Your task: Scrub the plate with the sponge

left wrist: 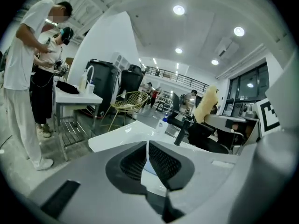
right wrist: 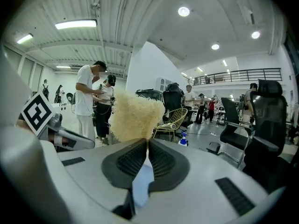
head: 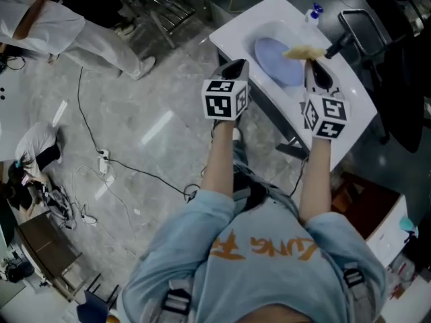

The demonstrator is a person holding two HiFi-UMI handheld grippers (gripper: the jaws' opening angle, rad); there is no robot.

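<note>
While plate lies in sink, right claw clamps sponge; left claw closed, empty.

Head view: far rim of plate hidden under sponge and right gripper. Right gripper view: sponge's lower edge lost behind the clamped jaws. Bottle label too small to read. Person in white cut off at top-left edge.

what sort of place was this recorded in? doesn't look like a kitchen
Probably a big open lab or workshop hall, not a home kitchen: a freestanding white sink unit, loose cables on the bare floor, office chairs around.
</note>
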